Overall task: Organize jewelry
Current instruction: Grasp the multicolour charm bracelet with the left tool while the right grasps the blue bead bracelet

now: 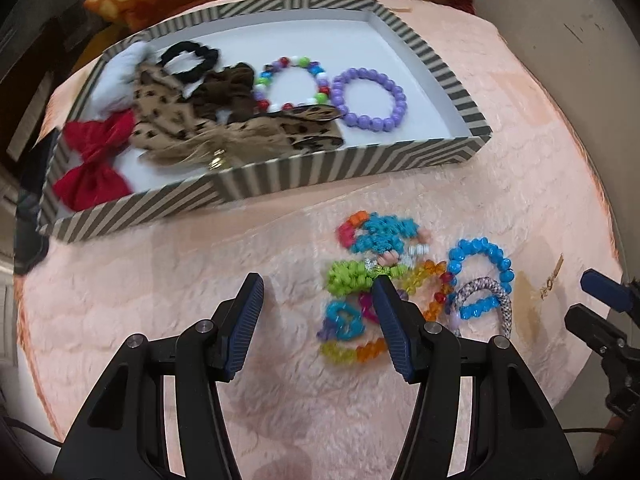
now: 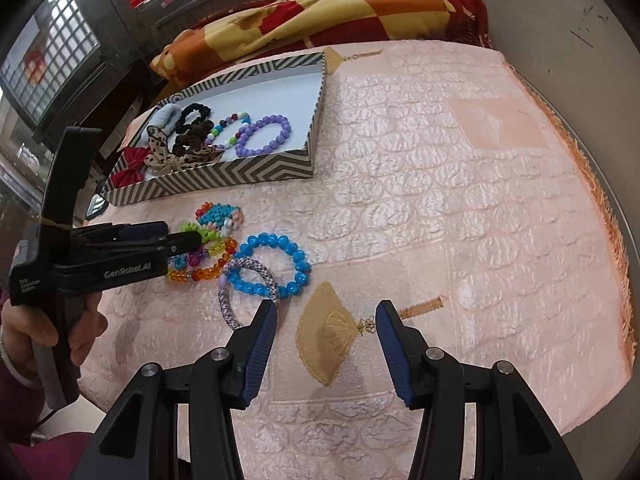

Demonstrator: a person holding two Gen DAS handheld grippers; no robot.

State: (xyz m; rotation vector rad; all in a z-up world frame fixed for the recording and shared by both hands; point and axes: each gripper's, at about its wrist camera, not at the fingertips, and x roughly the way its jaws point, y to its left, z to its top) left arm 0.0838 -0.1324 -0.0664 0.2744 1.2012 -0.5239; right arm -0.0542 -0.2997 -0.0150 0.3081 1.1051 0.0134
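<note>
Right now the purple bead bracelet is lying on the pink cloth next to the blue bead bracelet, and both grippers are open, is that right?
Not quite. The purple bead bracelet lies inside the striped box, as the left wrist view shows. The blue bead bracelet is on the pink cloth, and the left gripper and right gripper are both open.

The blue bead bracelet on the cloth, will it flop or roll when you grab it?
The blue bracelet would probably droop: it looks like separate beads on a string. It lies flat, so rolling seems unlikely. A woven loop overlaps it and may drag along. Its glossy beads could slip.
</note>
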